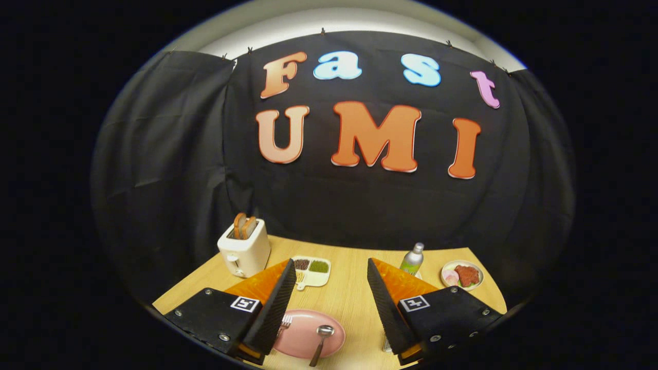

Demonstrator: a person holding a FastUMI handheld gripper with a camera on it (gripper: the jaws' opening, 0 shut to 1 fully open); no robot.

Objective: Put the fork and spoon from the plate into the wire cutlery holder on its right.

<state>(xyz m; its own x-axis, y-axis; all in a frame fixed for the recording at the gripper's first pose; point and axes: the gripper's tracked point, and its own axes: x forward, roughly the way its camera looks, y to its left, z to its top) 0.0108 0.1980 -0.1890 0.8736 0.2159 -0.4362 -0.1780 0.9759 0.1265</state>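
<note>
Hand-held gripper [331, 288] raised above the bench [349, 298], fingers wide apart and empty; between them, the pink plate [300, 341] carrying spoon [322, 341] and fork [285, 322]. No legible writing on objects.

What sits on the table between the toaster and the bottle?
A divided snack tray, seen in the gripper view beyond the open gripper, between toaster and bottle.

Single fisheye view riding on the hand-held gripper [331, 288], looking forward along its two fingers, which stand apart at the bottom of the view. Camera sits above the near edge of the bench [349, 298], tilted slightly down, facing the booth's back wall. Pink plate [303, 336] lies close, just under the fingers; toaster [244, 248] and bottle [412, 258] lie farther back
</note>
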